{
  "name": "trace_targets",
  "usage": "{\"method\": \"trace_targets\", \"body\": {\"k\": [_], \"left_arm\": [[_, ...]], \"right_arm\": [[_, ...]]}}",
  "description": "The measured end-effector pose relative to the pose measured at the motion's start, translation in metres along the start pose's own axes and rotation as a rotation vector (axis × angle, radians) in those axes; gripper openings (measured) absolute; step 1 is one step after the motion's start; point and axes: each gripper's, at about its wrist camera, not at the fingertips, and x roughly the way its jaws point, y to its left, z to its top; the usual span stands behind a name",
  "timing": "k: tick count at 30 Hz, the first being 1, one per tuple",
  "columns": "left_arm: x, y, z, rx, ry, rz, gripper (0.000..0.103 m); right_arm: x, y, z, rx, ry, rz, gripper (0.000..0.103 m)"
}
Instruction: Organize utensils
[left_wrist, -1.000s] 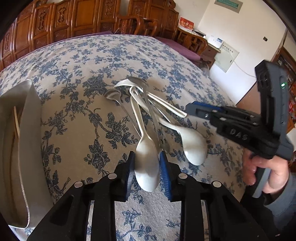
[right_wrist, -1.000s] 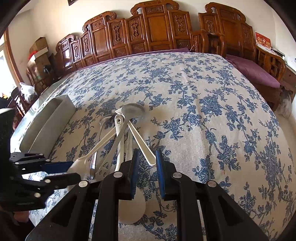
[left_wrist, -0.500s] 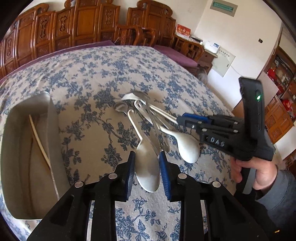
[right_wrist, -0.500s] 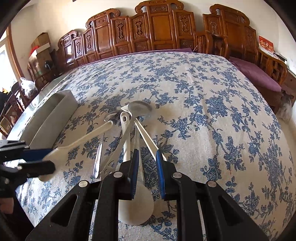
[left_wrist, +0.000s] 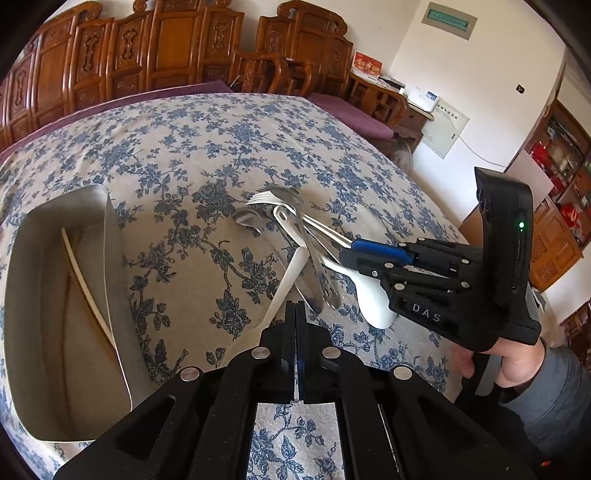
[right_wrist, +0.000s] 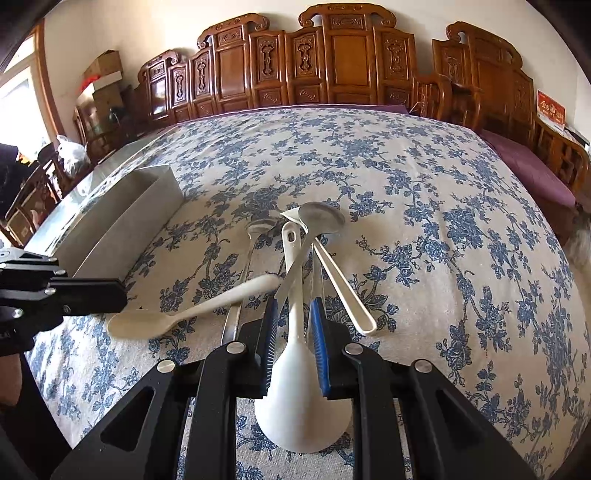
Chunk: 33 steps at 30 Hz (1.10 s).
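Observation:
My left gripper (left_wrist: 295, 306) is shut with its pads pressed together and nothing between them. A white spoon (left_wrist: 284, 284) lies aslant just left of those jaws, its bowl hidden under the left finger; in the right wrist view this spoon (right_wrist: 177, 317) rests on the cloth beside the left gripper (right_wrist: 123, 295). My right gripper (right_wrist: 293, 306) is shut on the handle of a second white spoon (right_wrist: 301, 402), whose bowl hangs toward the camera. From the left this right gripper (left_wrist: 345, 254) reaches into the pile of metal utensils (left_wrist: 284, 206).
A metal tray (left_wrist: 22, 295) holding one pale chopstick (left_wrist: 85, 280) sits at the left of the floral tablecloth (left_wrist: 207, 155). A loose white handle (right_wrist: 343, 291) lies right of my right gripper. Carved wooden chairs (right_wrist: 332, 62) line the far edge.
The left jaws have closed fully, and the white spoon that stood between them has slipped out to the left. The left view has risen. The right gripper keeps its grip.

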Motion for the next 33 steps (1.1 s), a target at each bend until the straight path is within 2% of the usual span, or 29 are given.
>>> {"method": "trace_targets", "body": {"k": [5, 6, 10, 17, 18, 23, 25, 30, 33], "left_arm": [[0.003, -0.003, 0.0, 0.043, 0.015, 0.034, 0.0], [0.007, -0.002, -0.002, 0.045, 0.029, 0.042, 0.003], [0.022, -0.001, -0.004, 0.079, 0.058, 0.082, 0.03], [0.05, -0.001, -0.012, 0.114, 0.147, 0.128, 0.034], [0.049, -0.003, -0.013, 0.126, 0.136, 0.136, 0.035], [0.049, -0.002, -0.014, 0.129, 0.134, 0.151, 0.032], [0.049, 0.0, -0.014, 0.128, 0.135, 0.165, 0.011], [0.042, 0.004, -0.011, 0.103, 0.128, 0.144, 0.004], [0.031, 0.007, -0.007, 0.078, 0.104, 0.127, 0.004]], "right_arm": [[-0.001, -0.003, -0.001, 0.006, 0.0, -0.002, 0.021], [-0.001, -0.003, -0.001, 0.007, 0.001, -0.002, 0.021], [-0.002, -0.005, -0.001, 0.016, -0.003, -0.001, 0.021], [-0.004, -0.006, -0.001, 0.016, -0.006, 0.003, 0.021], [-0.004, -0.007, 0.0, 0.019, -0.006, 0.004, 0.021], [-0.005, -0.008, 0.0, 0.023, -0.006, 0.007, 0.021], [-0.006, -0.008, 0.0, 0.022, -0.006, 0.007, 0.021], [-0.006, -0.008, 0.0, 0.022, -0.006, 0.009, 0.021], [-0.006, -0.004, 0.0, 0.017, -0.006, 0.02, 0.021]]}}
